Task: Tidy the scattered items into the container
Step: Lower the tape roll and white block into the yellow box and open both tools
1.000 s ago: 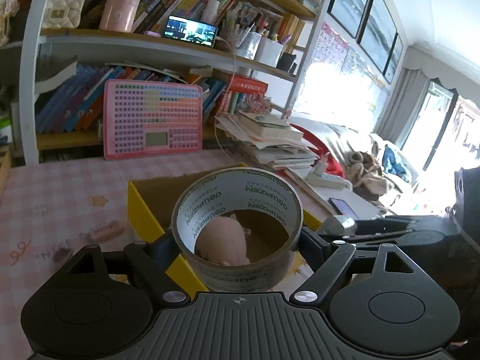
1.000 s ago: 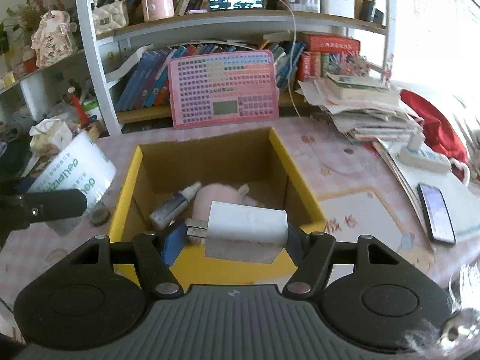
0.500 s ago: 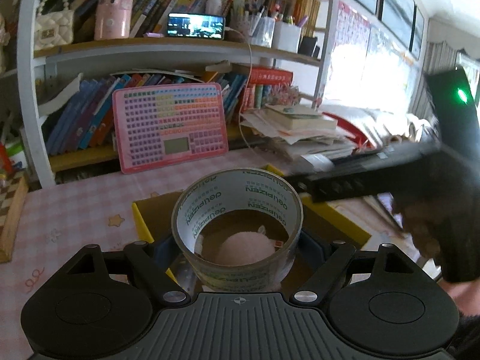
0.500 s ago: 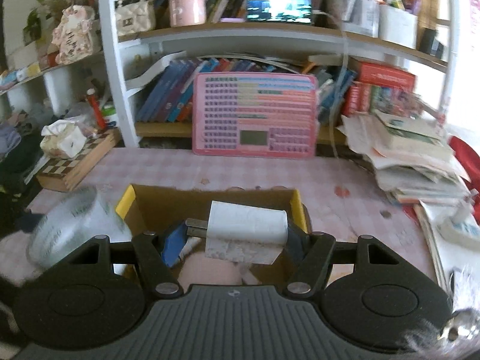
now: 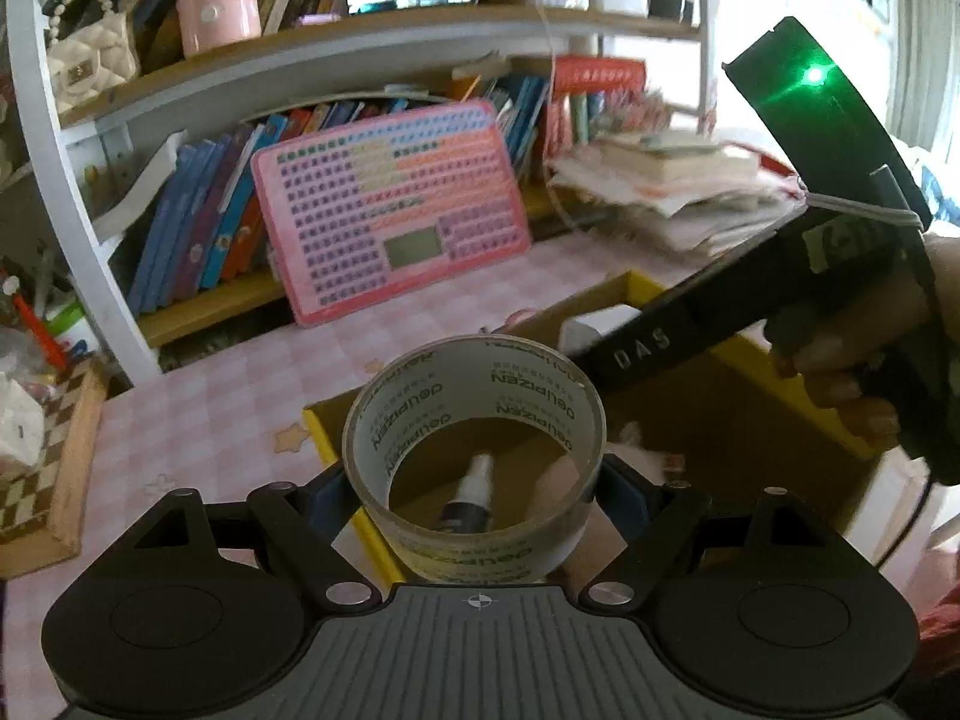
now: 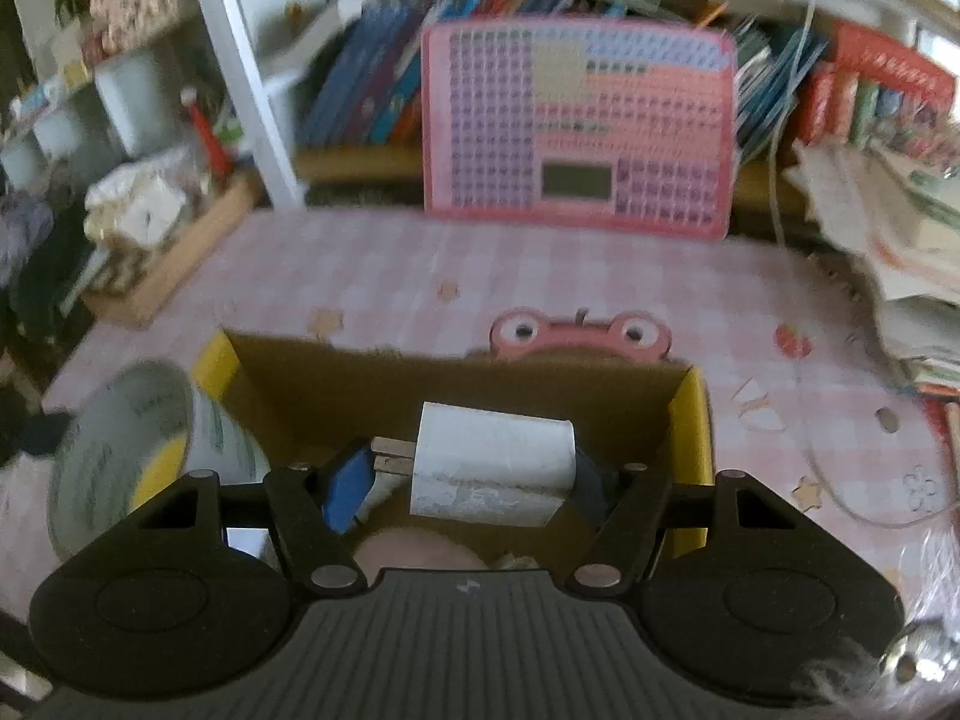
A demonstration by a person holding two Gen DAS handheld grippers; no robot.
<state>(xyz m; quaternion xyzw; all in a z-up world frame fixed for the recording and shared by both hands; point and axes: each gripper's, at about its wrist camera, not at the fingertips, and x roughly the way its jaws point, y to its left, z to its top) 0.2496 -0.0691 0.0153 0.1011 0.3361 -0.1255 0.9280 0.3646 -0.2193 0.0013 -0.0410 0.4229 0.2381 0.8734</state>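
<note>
Pink checked tablecloth [image 6: 600, 288] spreads wide behind one yellow box [image 6: 693, 420]. My left gripper [image 5: 474, 480] squeezes one tape roll [image 5: 474, 420] above its near rim; my right gripper [image 6: 474, 474] pinches one white plug [image 6: 492, 450] over the opening. Inside I see one small bottle [image 5: 471, 492], maybe something pink too.

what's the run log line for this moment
left hand-held gripper: shut on tape | right hand-held gripper: shut on plug | both over box

Ahead of you a pink toy keyboard [image 5: 390, 222] leans against the bookshelf [image 5: 288, 60]. To its right sits a messy stack of papers [image 5: 666, 192]. A chessboard [image 5: 54, 462] lies at the left on the pink checked tablecloth [image 6: 540, 282].
</note>
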